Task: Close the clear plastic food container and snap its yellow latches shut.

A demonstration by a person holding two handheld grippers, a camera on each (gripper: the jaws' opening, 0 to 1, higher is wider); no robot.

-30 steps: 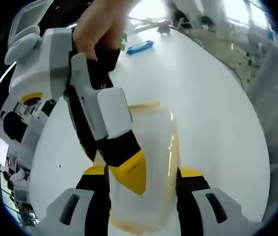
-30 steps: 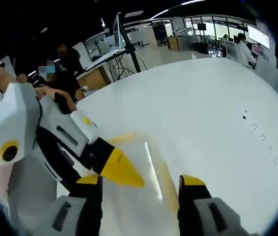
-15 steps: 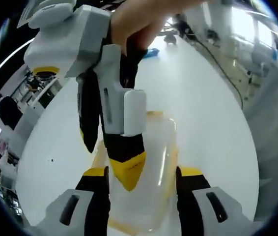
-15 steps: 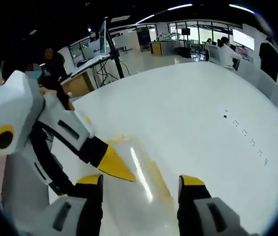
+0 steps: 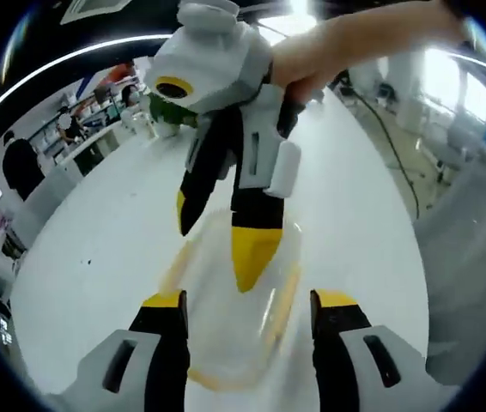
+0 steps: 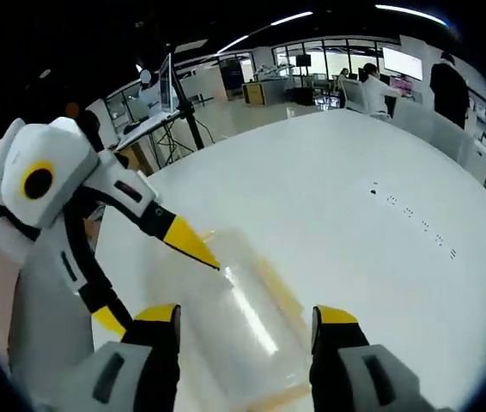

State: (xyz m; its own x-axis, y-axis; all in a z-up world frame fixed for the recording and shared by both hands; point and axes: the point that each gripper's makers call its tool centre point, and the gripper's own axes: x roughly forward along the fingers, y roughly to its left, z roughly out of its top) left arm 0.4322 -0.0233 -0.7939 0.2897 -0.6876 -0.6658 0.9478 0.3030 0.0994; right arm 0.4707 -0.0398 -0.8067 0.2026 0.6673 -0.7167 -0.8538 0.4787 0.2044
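The clear container [image 5: 234, 322] is seen on the white table [image 5: 106, 249], between the parted, empty jaws of the left gripper [image 5: 247, 311]. The right gripper [image 5: 226, 219] is seen from above it, its yellow tips spread over the lid, with a hand [image 5: 329, 51] behind. In the right gripper view, the container [image 6: 243, 326] lies between that gripper's [image 6: 247, 319] parted jaws, and the left gripper [image 6: 153, 275] is shown from the side. No writing can be read.

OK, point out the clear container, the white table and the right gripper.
clear container [image 5: 226, 335], left gripper view, on its transparent lid.
white table [image 6: 346, 232], right gripper view, on a bare stretch of tabletop.
right gripper [image 5: 226, 245], left gripper view, between its yellow tips over the container.
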